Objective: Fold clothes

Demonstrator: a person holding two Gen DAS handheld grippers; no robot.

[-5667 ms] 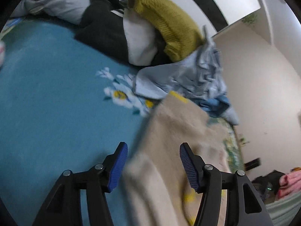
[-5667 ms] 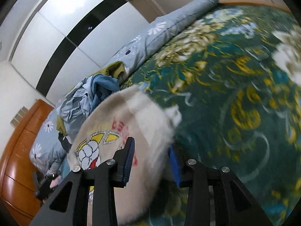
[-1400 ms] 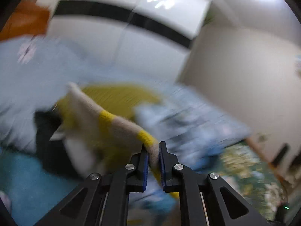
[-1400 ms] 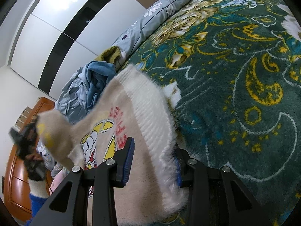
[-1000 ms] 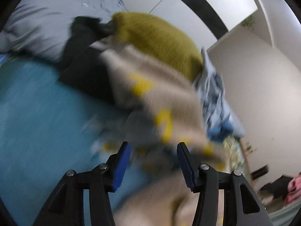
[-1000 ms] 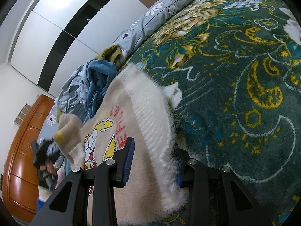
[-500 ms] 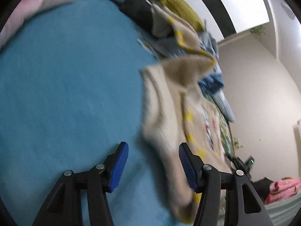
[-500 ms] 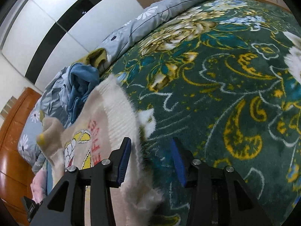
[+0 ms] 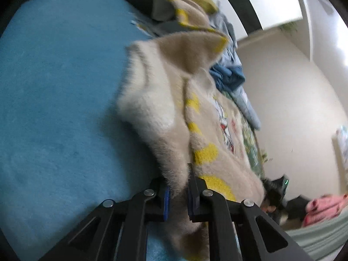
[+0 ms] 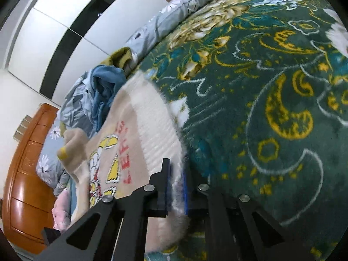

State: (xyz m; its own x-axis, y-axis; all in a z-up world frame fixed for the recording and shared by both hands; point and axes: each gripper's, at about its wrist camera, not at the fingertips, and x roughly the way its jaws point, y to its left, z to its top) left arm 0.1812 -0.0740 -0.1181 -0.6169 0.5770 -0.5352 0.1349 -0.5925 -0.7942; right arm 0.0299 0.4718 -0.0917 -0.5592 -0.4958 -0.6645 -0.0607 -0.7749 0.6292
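A fluffy cream sweater (image 9: 171,100) with yellow patches and a cartoon print lies spread across the bed; one sleeve lies folded up over it. My left gripper (image 9: 177,193) is shut on the sweater's near edge, fur bulging between its blue pads. In the right wrist view the same sweater (image 10: 139,134) shows its ribbed white hem and red lettering. My right gripper (image 10: 176,189) is shut on that hem edge, low over the blanket.
A blue blanket (image 9: 54,91) covers the left of the bed, a dark green floral blanket (image 10: 271,87) the right. A pile of clothes (image 9: 187,2), mustard, black and light blue (image 10: 104,87), lies behind the sweater. A wooden headboard (image 10: 26,174) stands at the left.
My left gripper let go of the sleeve, which dropped onto the sweater, then moved down and closed on the sweater's edge. My right gripper opened briefly and has closed on the hem again.
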